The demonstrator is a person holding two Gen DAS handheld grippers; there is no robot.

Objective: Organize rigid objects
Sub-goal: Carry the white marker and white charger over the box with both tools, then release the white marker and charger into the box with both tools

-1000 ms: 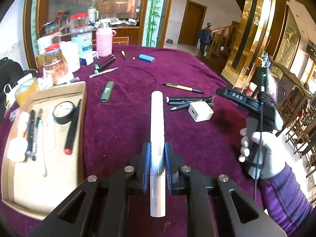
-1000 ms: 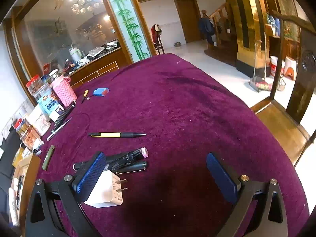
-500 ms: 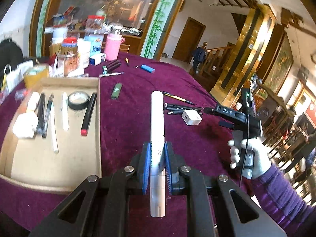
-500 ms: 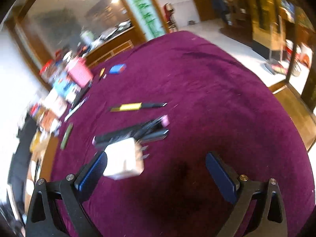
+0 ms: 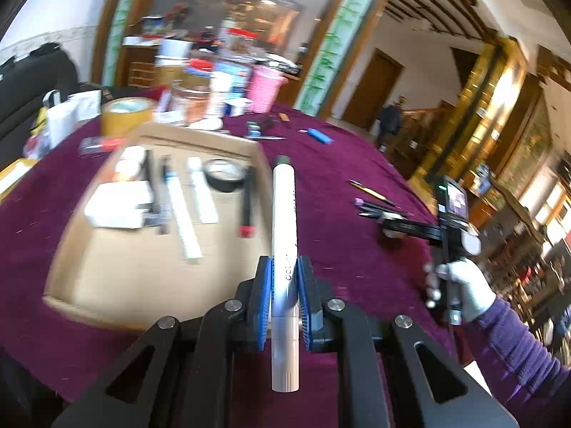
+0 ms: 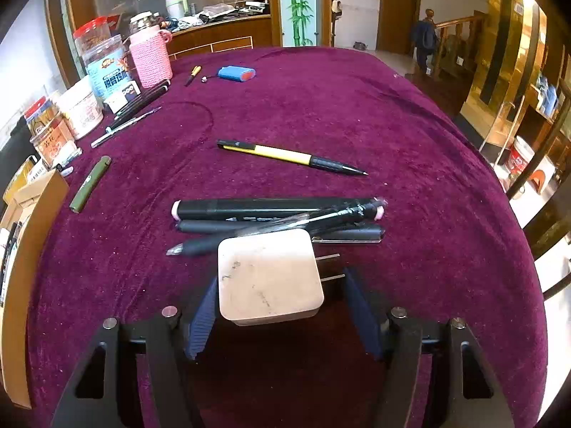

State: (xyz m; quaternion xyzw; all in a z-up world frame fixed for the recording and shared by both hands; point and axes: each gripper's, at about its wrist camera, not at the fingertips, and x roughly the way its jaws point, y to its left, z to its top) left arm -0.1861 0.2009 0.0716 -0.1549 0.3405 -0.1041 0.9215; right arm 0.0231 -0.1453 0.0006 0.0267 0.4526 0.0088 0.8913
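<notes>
My left gripper (image 5: 284, 285) is shut on a long white pen (image 5: 283, 221) that points forward, its dark far tip over the right wall of the cardboard tray (image 5: 142, 271). The tray holds several pens, a tape roll (image 5: 225, 174) and a white block (image 5: 117, 207). In the right wrist view a white charger plug (image 6: 267, 278) lies on the purple cloth between the jaws of my right gripper (image 6: 282, 310), which are closing. The left pad is at the plug's side and the right pad stands clear of its prongs. Black markers (image 6: 271, 210) lie just beyond the plug.
A yellow-and-black pen (image 6: 285, 155), a green pen (image 6: 89, 183) and a blue case (image 6: 235, 73) lie loose on the cloth. Jars, cups and a pink knitted bottle (image 6: 150, 57) crowd the far left edge. A gloved hand (image 5: 460, 285) holds the right gripper.
The left gripper has swung left with the white pen, now beside the tray. The right gripper has moved onto the charger plug, and its jaws have narrowed around it.
</notes>
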